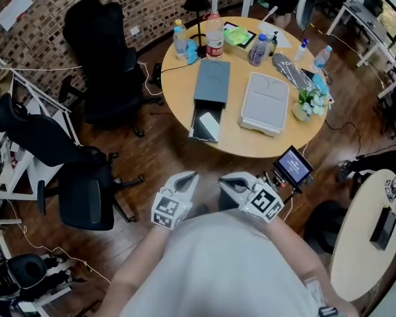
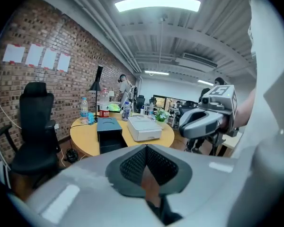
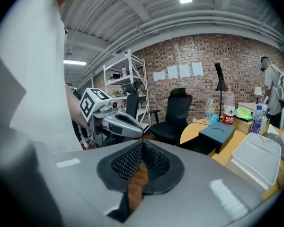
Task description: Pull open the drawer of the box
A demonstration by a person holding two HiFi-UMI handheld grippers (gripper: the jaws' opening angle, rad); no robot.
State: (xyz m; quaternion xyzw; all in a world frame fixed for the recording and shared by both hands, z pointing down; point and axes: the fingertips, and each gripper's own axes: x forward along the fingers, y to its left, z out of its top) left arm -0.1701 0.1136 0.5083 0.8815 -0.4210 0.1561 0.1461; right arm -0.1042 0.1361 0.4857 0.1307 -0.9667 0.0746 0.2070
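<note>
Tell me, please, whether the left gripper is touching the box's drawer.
Apart. The head view shows the left gripper near the person, with floor between it and the open drawer.

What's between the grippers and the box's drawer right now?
Nothing visible. The left gripper and right gripper are shut and empty at the person's body; only bare floor and the table edge lie before the drawer, which already sticks out of the box toward them. The office chair stands off left.

Left gripper [image 1: 187, 179] and right gripper [image 1: 228, 183] are being held side by side, close in front of the torso, tips pointing forward. Jaws on both are being pressed together, with nothing gripped between them. Elbows are being held bent.
</note>
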